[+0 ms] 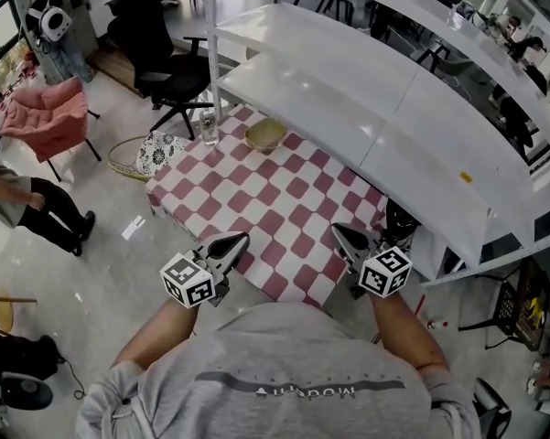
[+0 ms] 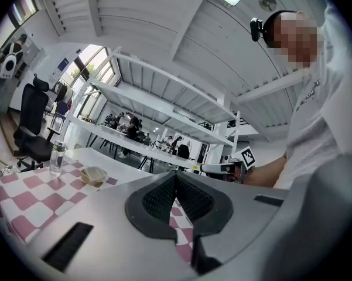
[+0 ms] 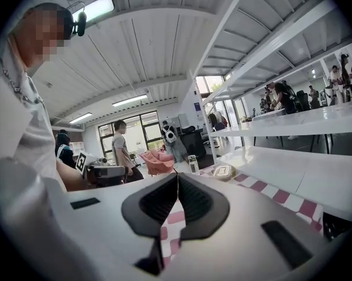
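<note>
Pink-and-white checked table (image 1: 275, 199) sits partly under a white shelf (image 1: 348, 90), which hides its right edge. The left gripper (image 1: 242, 239) and right gripper (image 1: 337, 230) hover over its near edge, jaws pressed together, gripping nothing. At the far end stand a tan bowl (image 1: 264, 135), contents unreadable, and near it a clear bottle (image 1: 208, 126).
</note>
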